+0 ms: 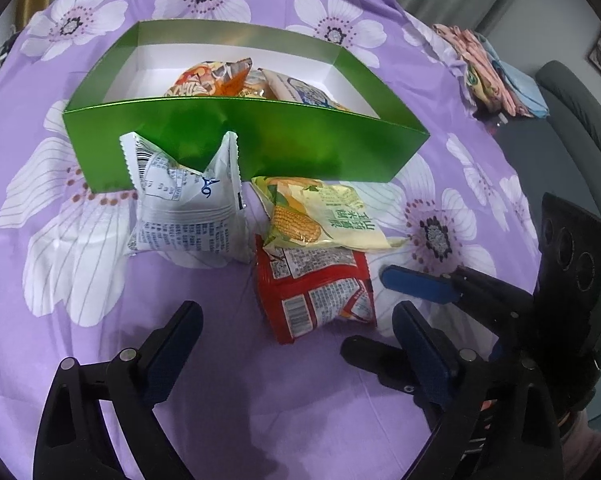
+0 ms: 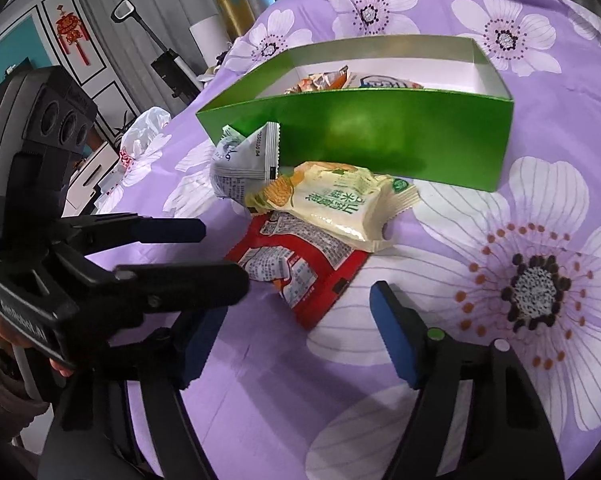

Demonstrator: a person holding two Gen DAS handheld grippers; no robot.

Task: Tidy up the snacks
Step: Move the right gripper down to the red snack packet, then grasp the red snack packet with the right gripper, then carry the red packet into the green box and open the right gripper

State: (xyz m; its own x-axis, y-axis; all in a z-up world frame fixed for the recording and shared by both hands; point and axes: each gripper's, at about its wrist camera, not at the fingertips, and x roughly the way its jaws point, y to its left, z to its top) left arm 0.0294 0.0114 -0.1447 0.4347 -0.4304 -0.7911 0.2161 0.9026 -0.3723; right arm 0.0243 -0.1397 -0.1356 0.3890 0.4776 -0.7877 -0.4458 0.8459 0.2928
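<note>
A green box (image 1: 260,140) with a white inside holds two snack packs (image 1: 216,78). In front of it lie a white pack (image 1: 188,208), a yellow corn pack (image 1: 324,216) and, under the corn pack's near edge, a red pack (image 1: 316,296). My left gripper (image 1: 296,320) is open and empty, just short of the red pack. My right gripper (image 2: 296,312) is open and empty, also close to the red pack (image 2: 296,268). The box (image 2: 380,136), corn pack (image 2: 336,204) and white pack (image 2: 244,160) show in the right wrist view too. Each gripper shows in the other's view.
Everything rests on a purple flowered cloth (image 1: 80,360). Folded cloths (image 1: 496,76) lie at the far right edge, next to a grey chair (image 1: 580,112). A white plastic bag (image 2: 144,128) lies at the far left edge.
</note>
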